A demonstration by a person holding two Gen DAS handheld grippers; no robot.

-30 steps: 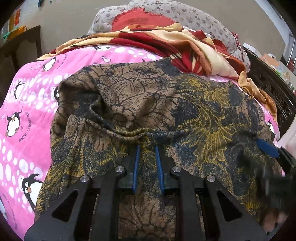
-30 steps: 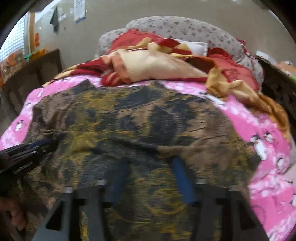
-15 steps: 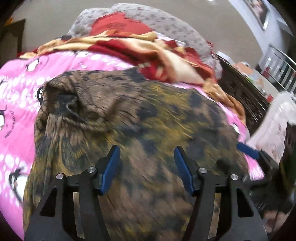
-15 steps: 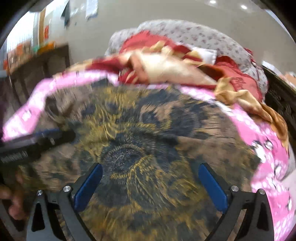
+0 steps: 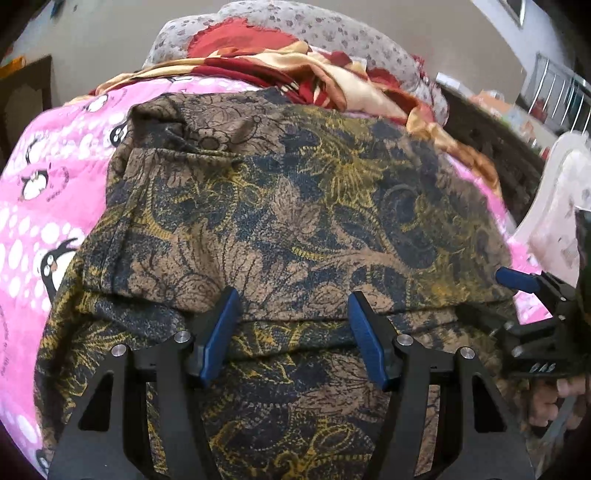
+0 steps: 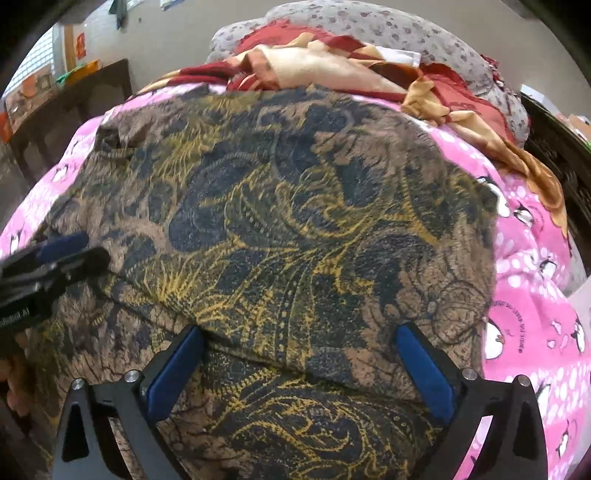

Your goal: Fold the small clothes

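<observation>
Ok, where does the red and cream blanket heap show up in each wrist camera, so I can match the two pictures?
Left wrist view: the red and cream blanket heap lies at top centre, beyond the far edge of the brown patterned garment.
Right wrist view: the heap lies at top, right of centre, trailing down the right side.
Shared landmark: the grey floral pillow behind the heap.

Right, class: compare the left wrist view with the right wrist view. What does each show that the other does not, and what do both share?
Only the left wrist view shows the white object at the right edge and the metal rails behind it.

Only the right wrist view shows the window and the papers on the wall.

Both share the brown patterned garment, folded over on the pink penguin blanket, and both claws, left claw and right claw, open above it.
</observation>
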